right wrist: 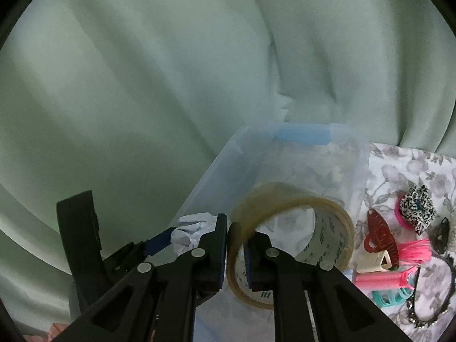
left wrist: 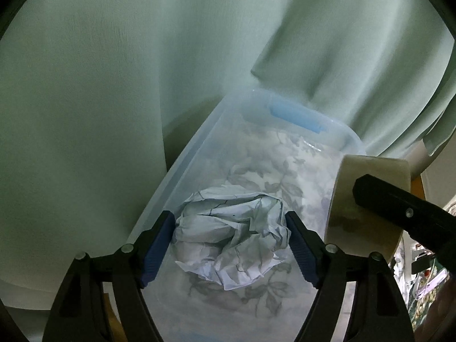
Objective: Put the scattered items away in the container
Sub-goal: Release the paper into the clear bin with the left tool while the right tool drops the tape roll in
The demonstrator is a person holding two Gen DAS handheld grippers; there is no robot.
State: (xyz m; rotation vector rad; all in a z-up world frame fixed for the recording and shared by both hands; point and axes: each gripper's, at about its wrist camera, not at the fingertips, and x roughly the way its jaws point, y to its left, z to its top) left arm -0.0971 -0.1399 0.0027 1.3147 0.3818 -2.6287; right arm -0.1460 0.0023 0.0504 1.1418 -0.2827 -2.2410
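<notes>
A clear plastic container [left wrist: 199, 142] with a blue handle sits on a floral cloth; it also shows in the right wrist view [right wrist: 228, 159]. My left gripper [left wrist: 229, 245] is shut on a crumpled white paper ball [left wrist: 230, 236] and holds it over the container's inside. The ball also shows in the right wrist view [right wrist: 193, 228]. My right gripper [right wrist: 238, 253] is shut on the wall of a roll of clear packing tape [right wrist: 327, 228], held over the container's near right side. The roll also shows in the left wrist view [left wrist: 356, 199].
Light green curtains [left wrist: 142, 57] hang right behind the container. On the floral cloth [right wrist: 399, 165] to the right lie a red hair claw [right wrist: 379, 236], a beige clip [right wrist: 373, 262], pink rollers [right wrist: 382, 280], a leopard scrunchie [right wrist: 417, 208], teal hair ties [right wrist: 390, 296] and a dark beaded headband [right wrist: 439, 310].
</notes>
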